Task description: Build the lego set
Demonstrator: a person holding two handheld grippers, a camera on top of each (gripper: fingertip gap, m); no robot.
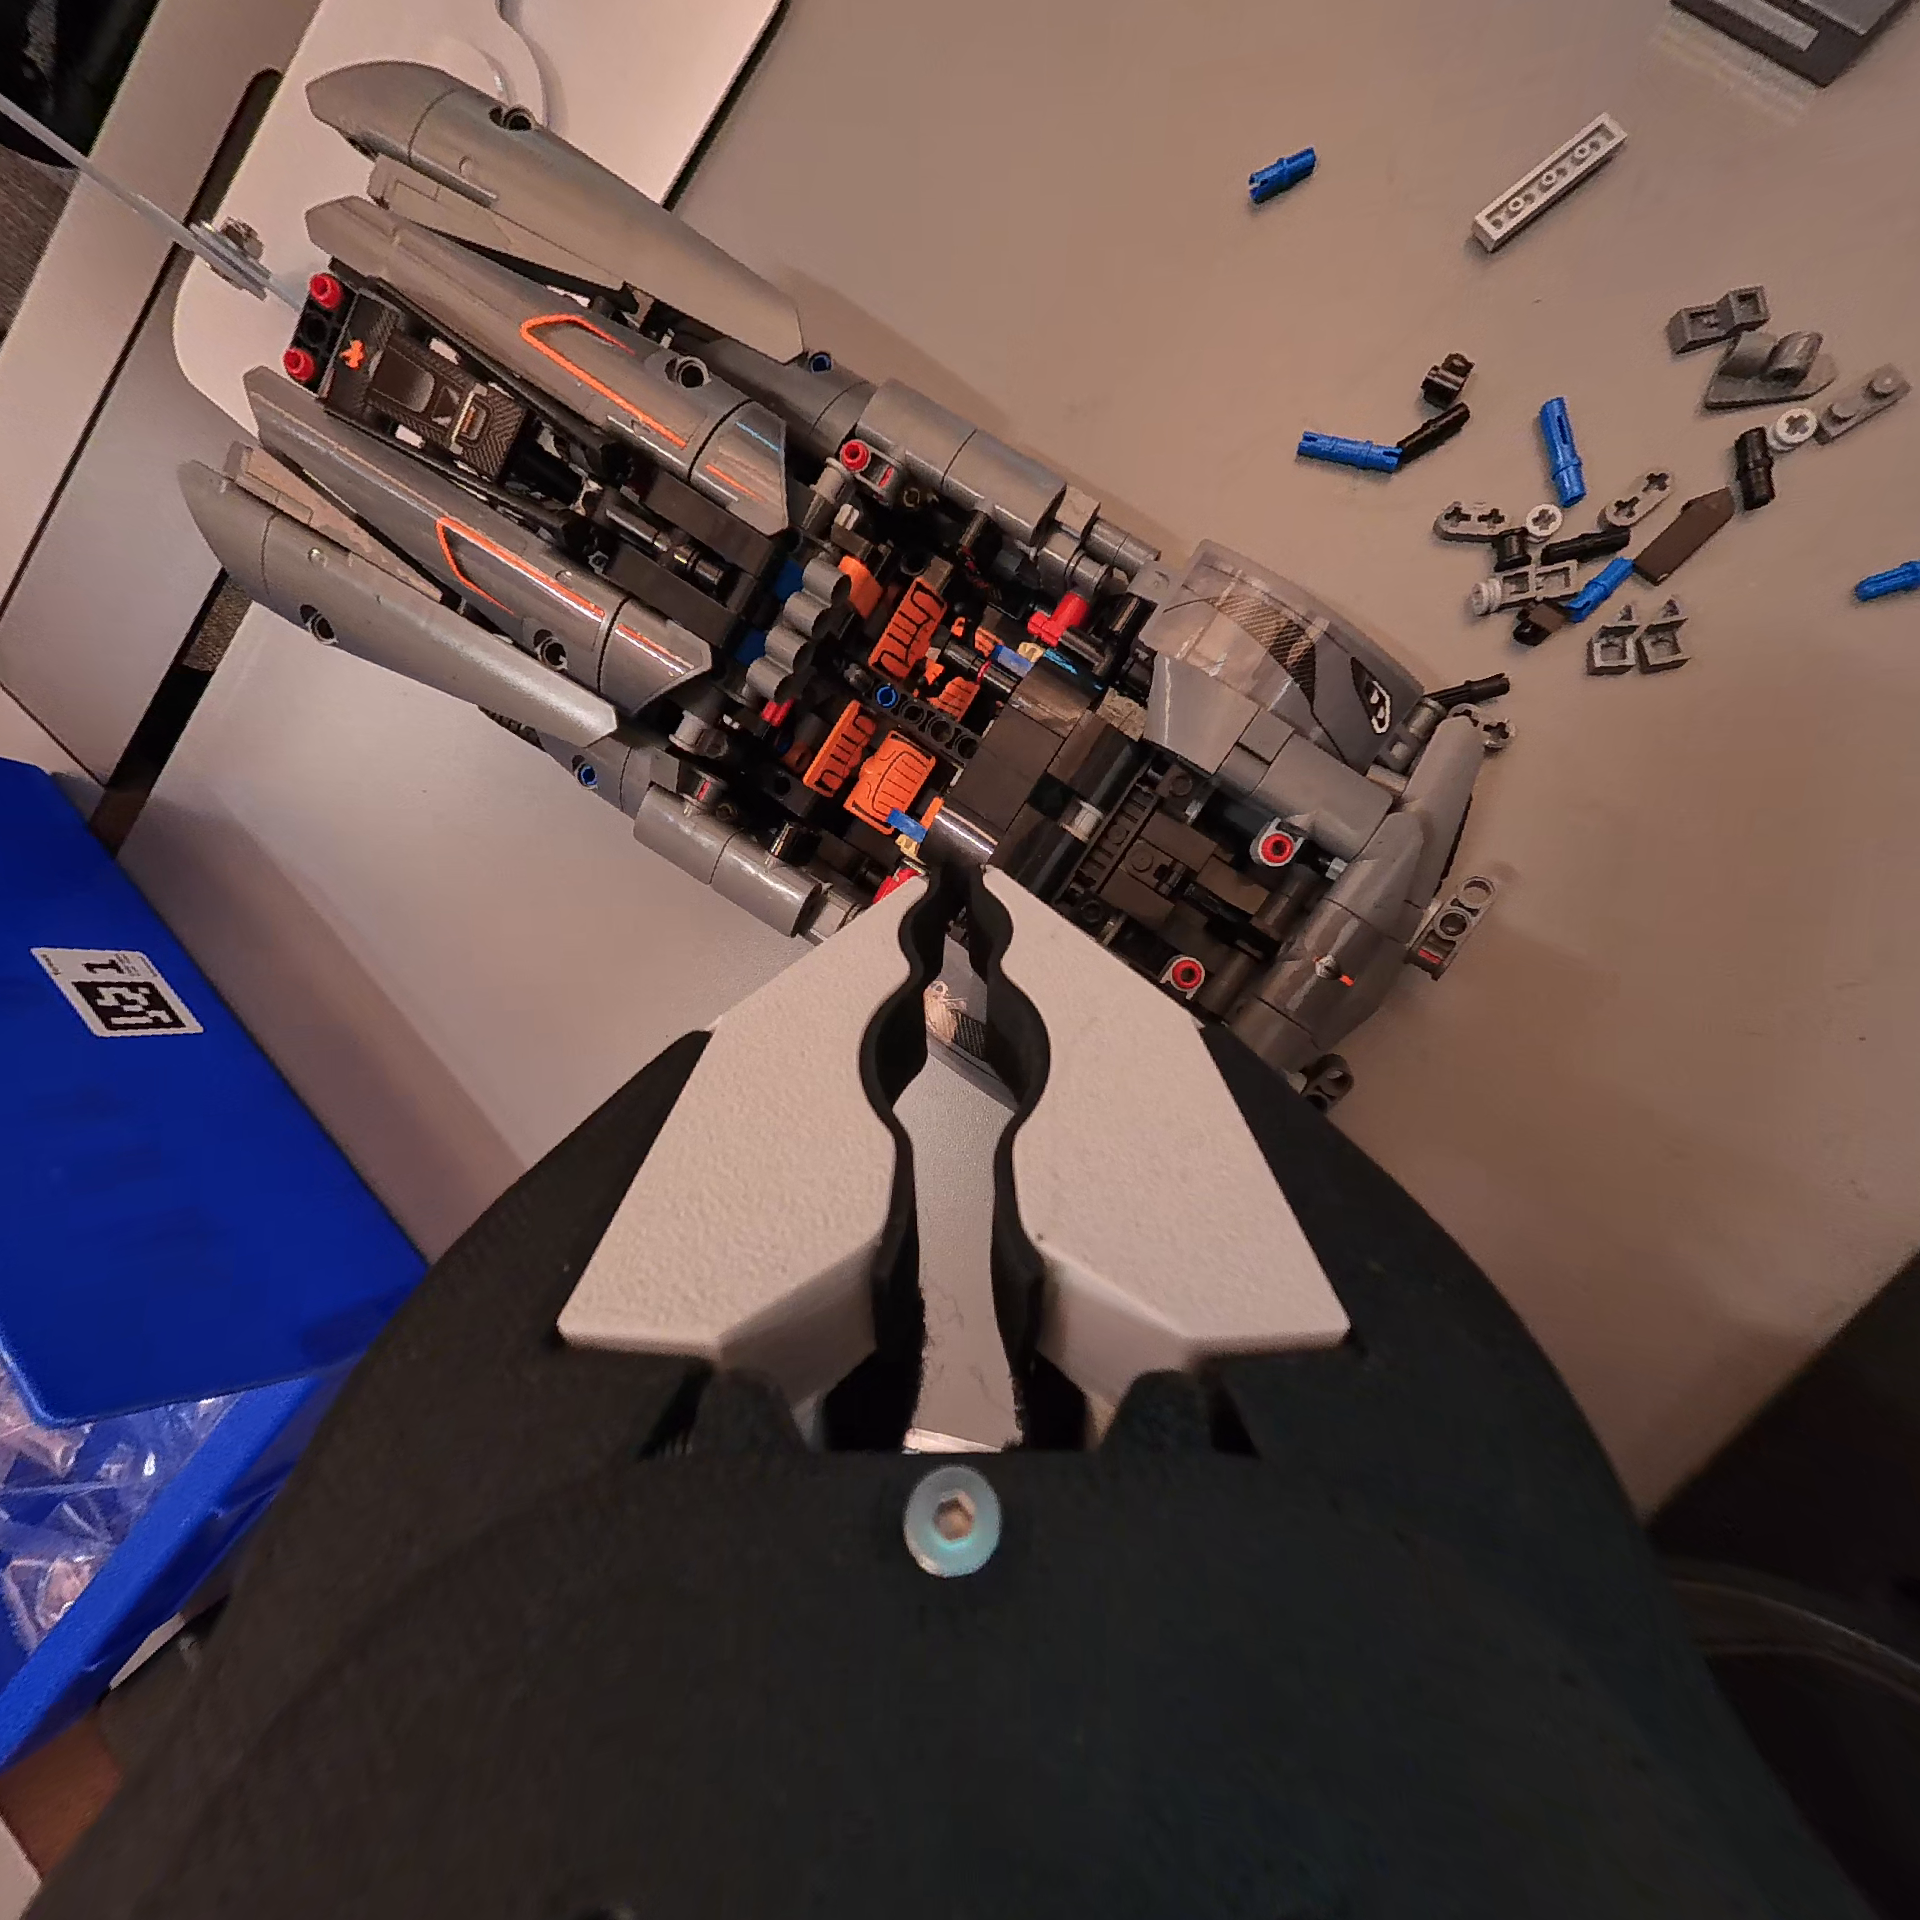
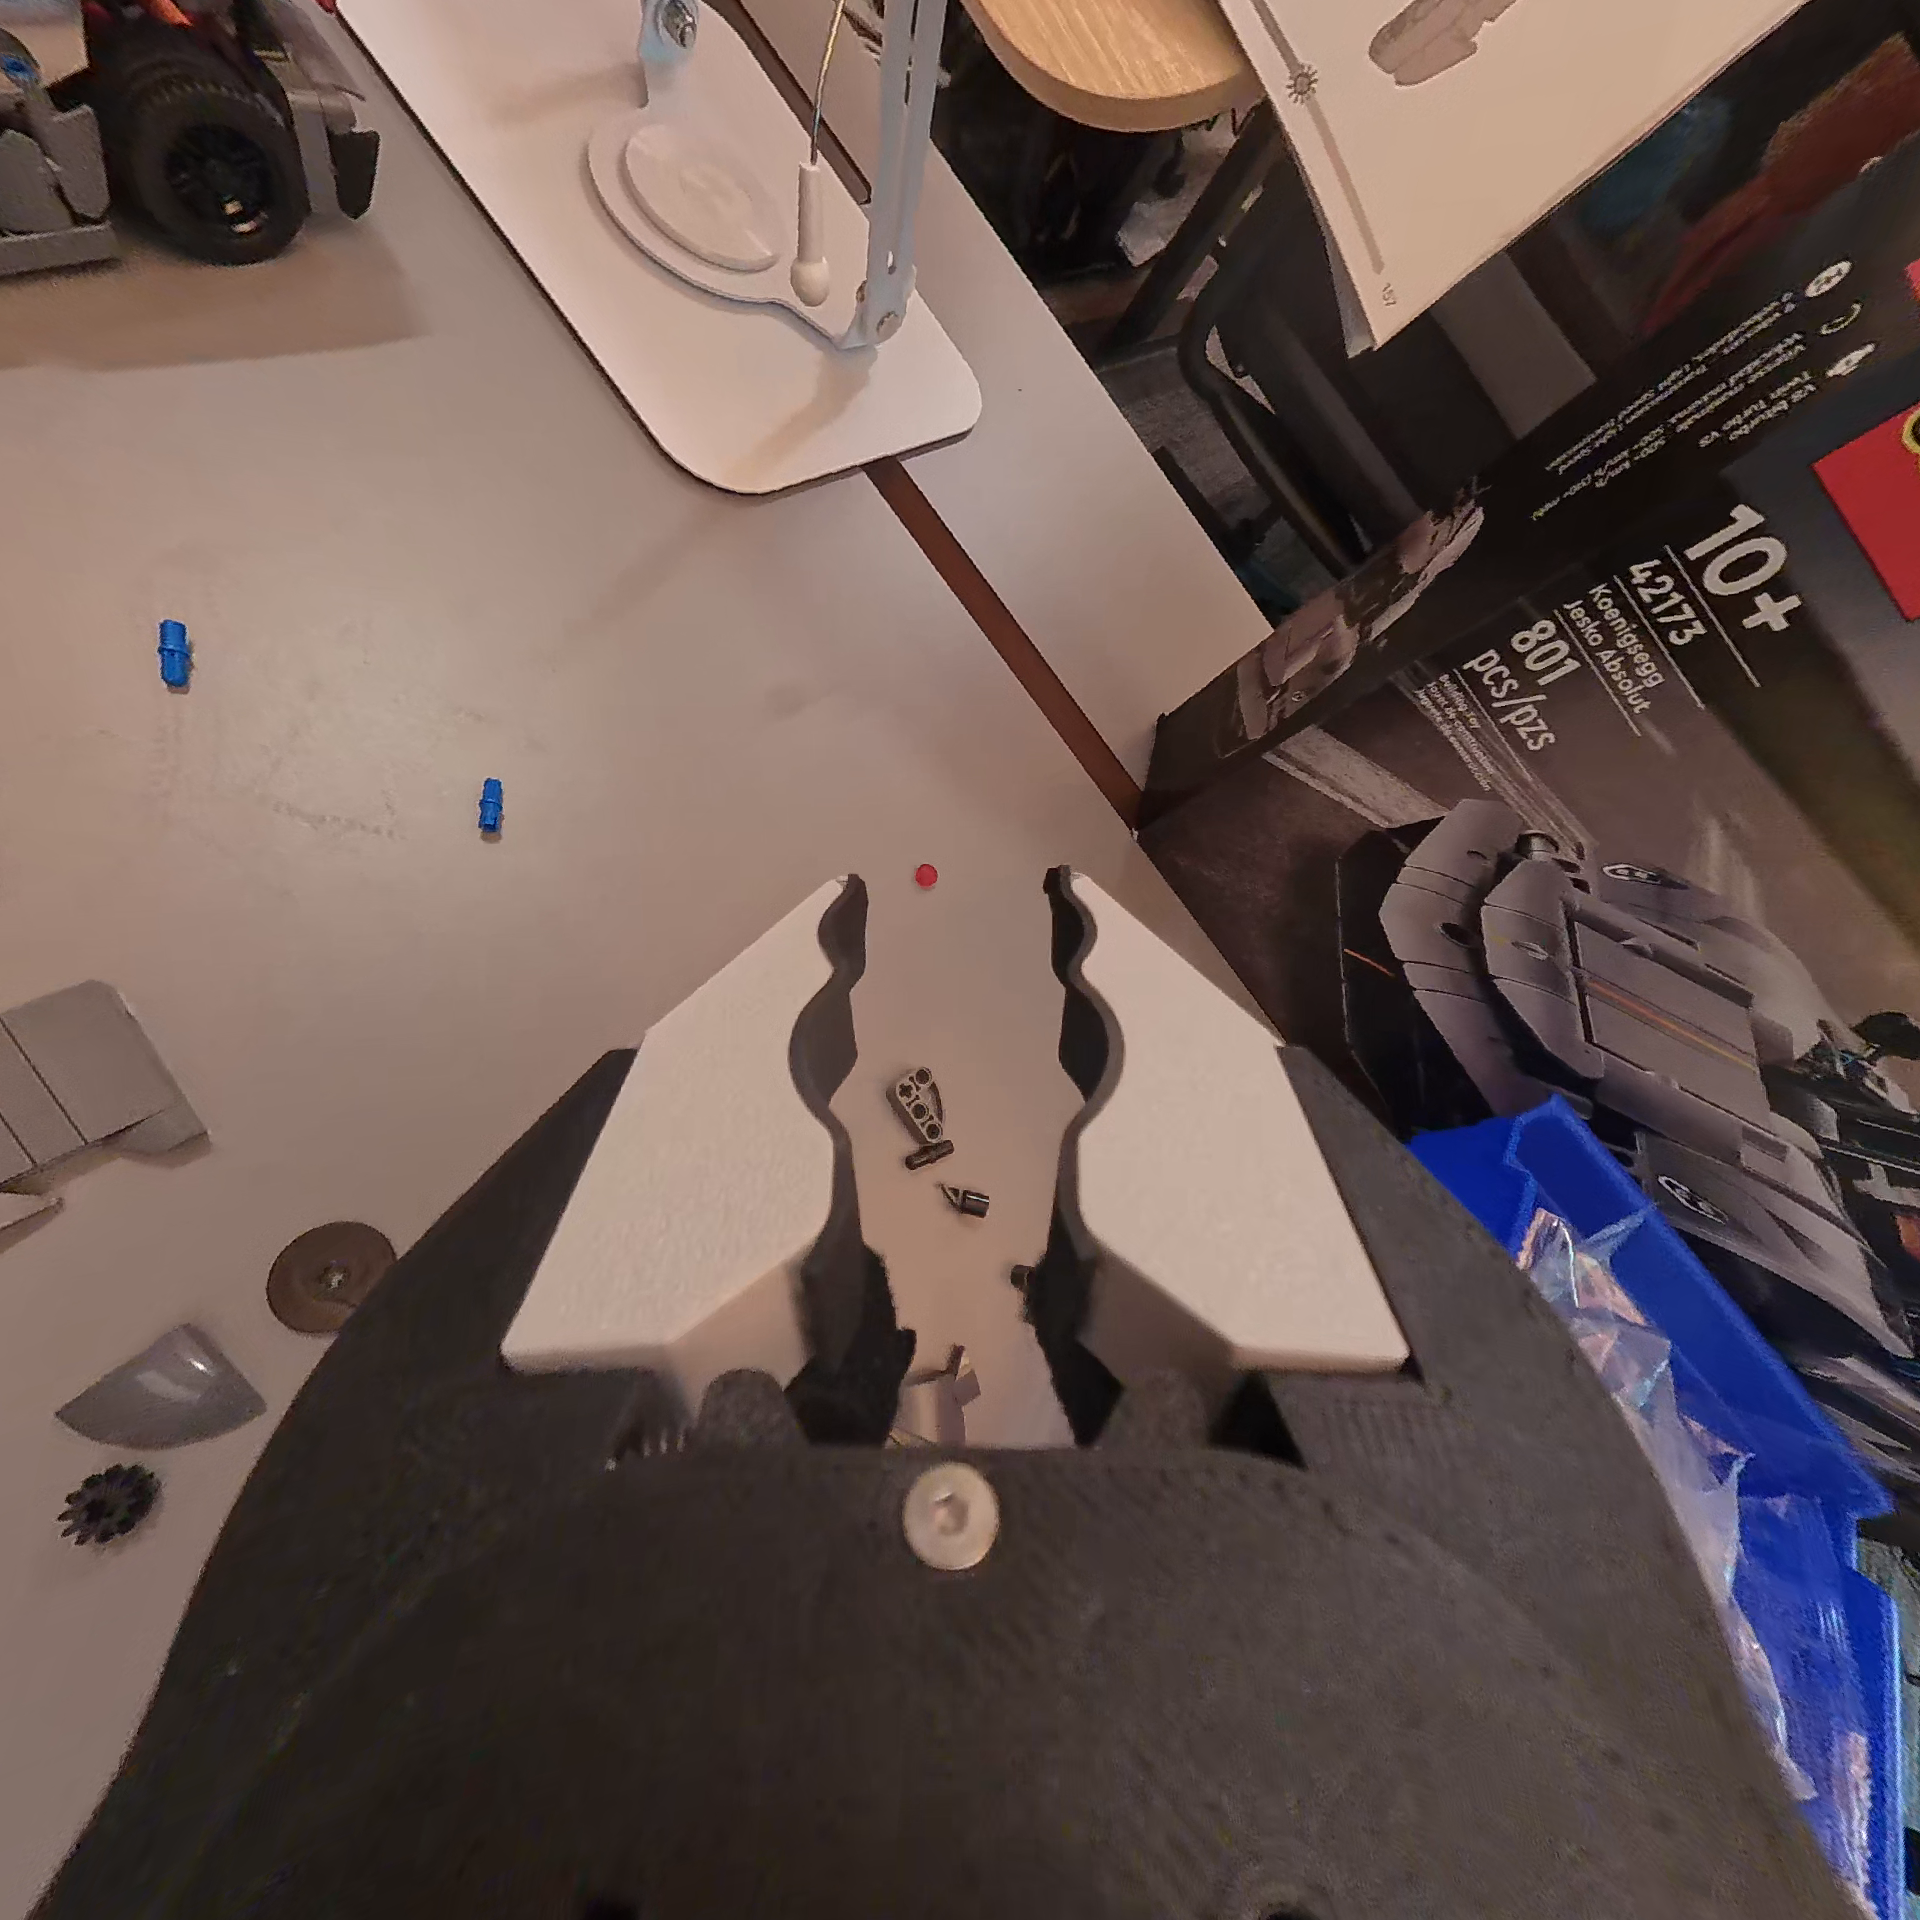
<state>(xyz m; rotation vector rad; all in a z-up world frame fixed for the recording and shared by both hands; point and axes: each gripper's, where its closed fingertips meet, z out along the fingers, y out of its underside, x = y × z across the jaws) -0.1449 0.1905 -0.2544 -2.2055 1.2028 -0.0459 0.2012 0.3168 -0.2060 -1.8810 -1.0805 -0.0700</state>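
Left wrist view: our left gripper (image 1: 951,883) is nearly closed, tips at the car model (image 1: 790,623), grip unclear. At twelve o'clock it sprawls, rigid but snap-apart; we'd grasp the chassis. Right gripper (image 2: 954,881) gapes empty over small grey pieces (image 2: 920,1107).

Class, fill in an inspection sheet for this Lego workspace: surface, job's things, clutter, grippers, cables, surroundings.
Surface: pale table, faintly scuffed.
Job's things: part-built grey car on its side; loose pieces beside it; blue pins, a red stud, a grey curved piece and a black gear scattered.
Clutter: set box; blue bins holding plastic bags.
Grippers: left hand-held gripper nearly shut at the car's edge, grasp unclear; right hand-held gripper open above small dark pieces.
Cables: nothing seen.
Surroundings: white lamp base; instruction sheet.
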